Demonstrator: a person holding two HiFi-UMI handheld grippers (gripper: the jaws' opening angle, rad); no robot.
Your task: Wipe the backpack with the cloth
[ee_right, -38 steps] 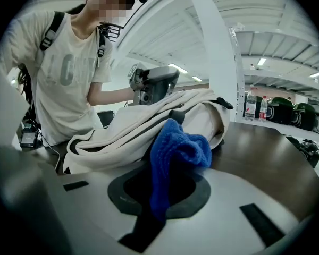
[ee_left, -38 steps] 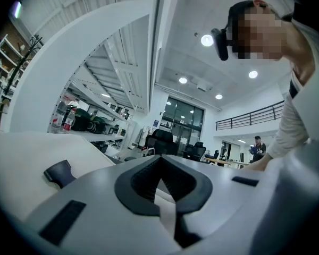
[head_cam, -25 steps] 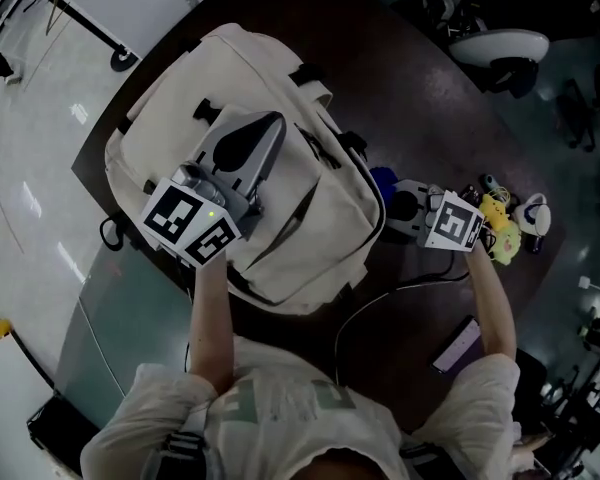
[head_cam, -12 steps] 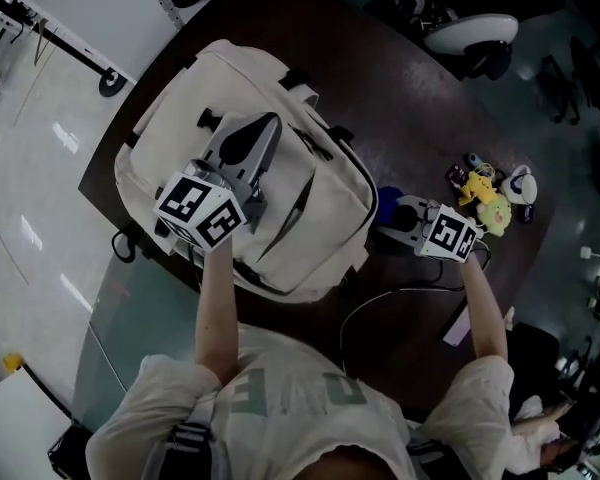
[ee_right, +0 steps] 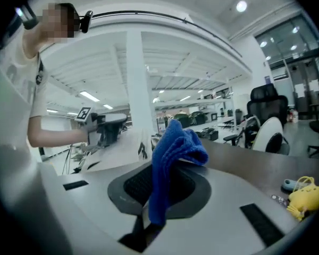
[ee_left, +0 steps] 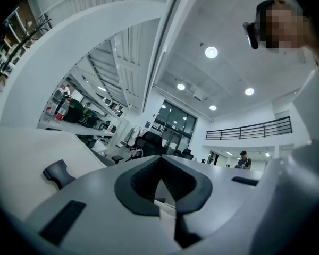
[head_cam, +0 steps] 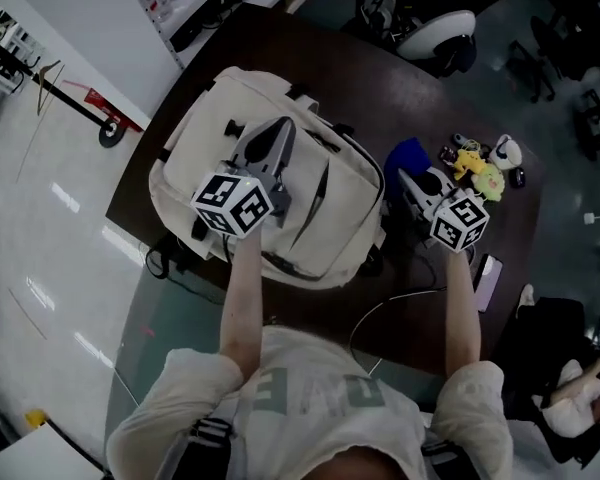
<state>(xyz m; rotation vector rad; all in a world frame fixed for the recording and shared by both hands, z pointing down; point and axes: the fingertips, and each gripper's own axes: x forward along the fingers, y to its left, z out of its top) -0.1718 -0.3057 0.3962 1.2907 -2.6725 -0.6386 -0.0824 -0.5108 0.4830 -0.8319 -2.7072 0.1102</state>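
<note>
Murky head view, bright gripper views.
The head view is dark and low in contrast, with pale glare streaks on the floor [head_cam: 40, 248] at left. Both gripper views are lit by ceiling lamps [ee_left: 211, 52] up top, bulge toward black corners, and blur my left gripper [ee_left: 160, 161] near the lens; the cloth [ee_right: 173, 153] shows sharp.
</note>
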